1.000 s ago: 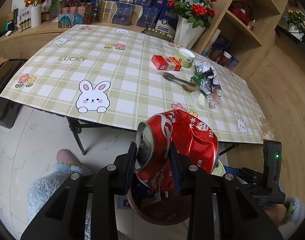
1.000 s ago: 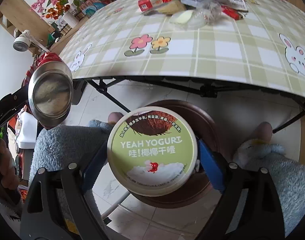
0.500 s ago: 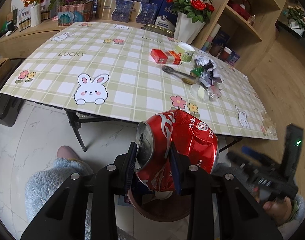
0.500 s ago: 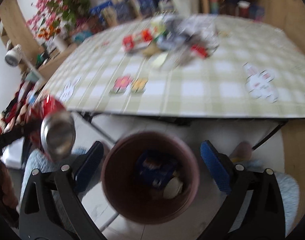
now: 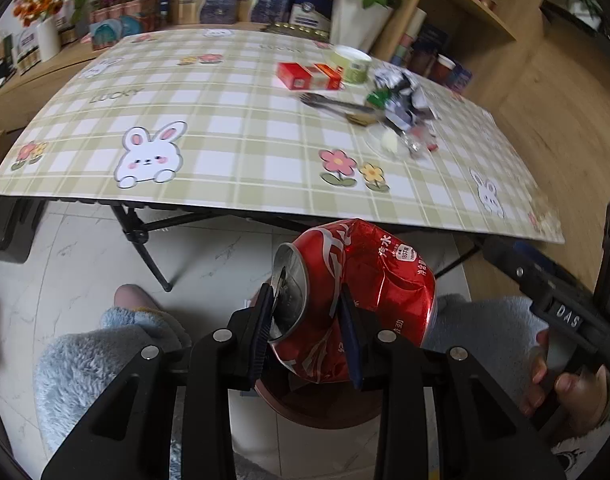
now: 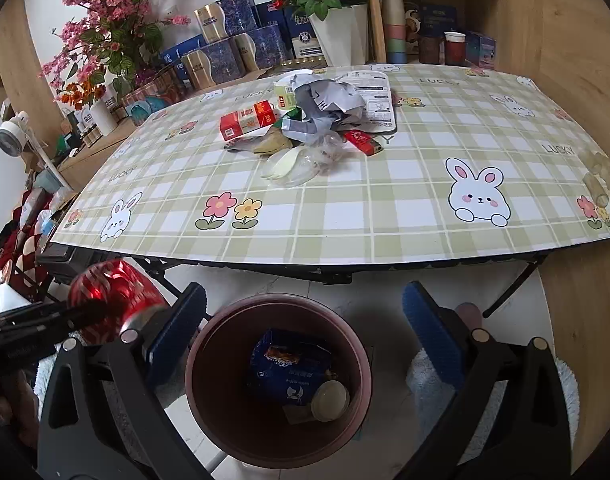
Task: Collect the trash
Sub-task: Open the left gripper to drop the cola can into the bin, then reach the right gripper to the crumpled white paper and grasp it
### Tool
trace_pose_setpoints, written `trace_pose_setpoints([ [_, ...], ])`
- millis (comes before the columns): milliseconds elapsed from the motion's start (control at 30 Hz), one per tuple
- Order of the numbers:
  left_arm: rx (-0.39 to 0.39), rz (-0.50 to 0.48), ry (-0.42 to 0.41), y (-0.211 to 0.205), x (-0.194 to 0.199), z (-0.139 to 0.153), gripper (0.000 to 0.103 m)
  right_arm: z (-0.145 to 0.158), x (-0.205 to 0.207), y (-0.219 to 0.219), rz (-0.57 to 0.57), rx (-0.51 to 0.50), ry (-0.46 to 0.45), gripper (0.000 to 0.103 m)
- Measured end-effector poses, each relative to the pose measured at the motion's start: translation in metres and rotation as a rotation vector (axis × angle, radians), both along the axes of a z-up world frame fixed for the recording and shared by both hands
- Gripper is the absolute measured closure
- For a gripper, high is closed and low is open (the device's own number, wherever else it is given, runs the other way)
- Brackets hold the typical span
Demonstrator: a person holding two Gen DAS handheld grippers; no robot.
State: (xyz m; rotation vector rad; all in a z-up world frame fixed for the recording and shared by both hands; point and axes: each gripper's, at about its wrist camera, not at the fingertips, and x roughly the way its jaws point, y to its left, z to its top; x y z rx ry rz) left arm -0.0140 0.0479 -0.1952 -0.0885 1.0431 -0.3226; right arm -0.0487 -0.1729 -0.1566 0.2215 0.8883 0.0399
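My left gripper [image 5: 307, 332] is shut on a crushed red soda can [image 5: 353, 300], held over the rim of a brown trash bin [image 5: 305, 412] on the floor. In the right wrist view the can [image 6: 113, 300] shows at the left. My right gripper [image 6: 303, 332] is open and empty above the bin [image 6: 209, 396], which holds a blue wrapper [image 6: 289, 368] and the yogurt cup [image 6: 329, 400]. On the table [image 6: 385, 208] lie a red carton [image 6: 247, 120], crumpled paper [image 6: 329, 106], clear plastic [image 6: 297, 162], a red packet [image 6: 363, 141] and a green cup [image 5: 355, 65].
The table stands just ahead of the bin on folding black legs [image 5: 145, 248]. Flower vases [image 6: 341, 36] and boxes [image 6: 225, 56] line its far side. Wooden shelves [image 5: 465, 20] rise at the right. My knees in fuzzy blue fabric [image 5: 101, 356] flank the bin.
My right gripper opened and dropped the yogurt cup into the bin, then tilted up toward the table. My left gripper with the can shifted slightly nearer the table edge.
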Motion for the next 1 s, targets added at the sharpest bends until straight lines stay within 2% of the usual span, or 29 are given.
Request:
trace_pose_setpoints([
  [300,-0.021,-0.069,0.01,-0.015,-0.003,-0.005,0.071,0.0,-0.002,-0.003,-0.022,0.003,-0.004,0.006],
  [367,-0.052,-0.101,0.014,-0.018,-0.001,-0.007,0.071,0.0,-0.003,-0.004,-0.027,0.004,-0.003,0.006],
  [400,-0.069,-0.121,0.019,-0.02,0.0,-0.009,0.066,0.0,-0.003,-0.004,-0.027,0.005,0.0,0.006],
  [433,-0.069,-0.125,0.028,-0.021,0.0,-0.01,0.05,-0.001,-0.003,-0.003,-0.027,0.005,0.002,0.006],
  [467,-0.063,-0.12,0.028,-0.022,0.0,-0.011,0.043,-0.001,-0.003,-0.003,-0.026,0.004,0.004,0.006],
  [500,-0.058,-0.109,0.019,-0.022,-0.001,-0.011,0.036,-0.001,-0.003,-0.003,-0.025,0.003,0.004,0.006],
  [600,-0.055,-0.06,-0.002,-0.014,0.001,-0.009,0.031,-0.001,-0.003,-0.003,-0.025,0.0,0.003,0.006],
  [700,-0.025,0.051,-0.03,0.001,0.003,-0.006,0.02,-0.002,-0.002,-0.003,-0.03,0.003,0.014,0.006],
  [867,0.0,0.236,-0.077,0.03,0.003,-0.002,0.015,-0.004,-0.001,-0.004,-0.034,0.005,0.022,0.006],
  [1000,0.014,0.297,-0.097,0.044,0.003,0.0,0.012,-0.007,0.0,-0.003,-0.033,0.005,0.031,0.006],
])
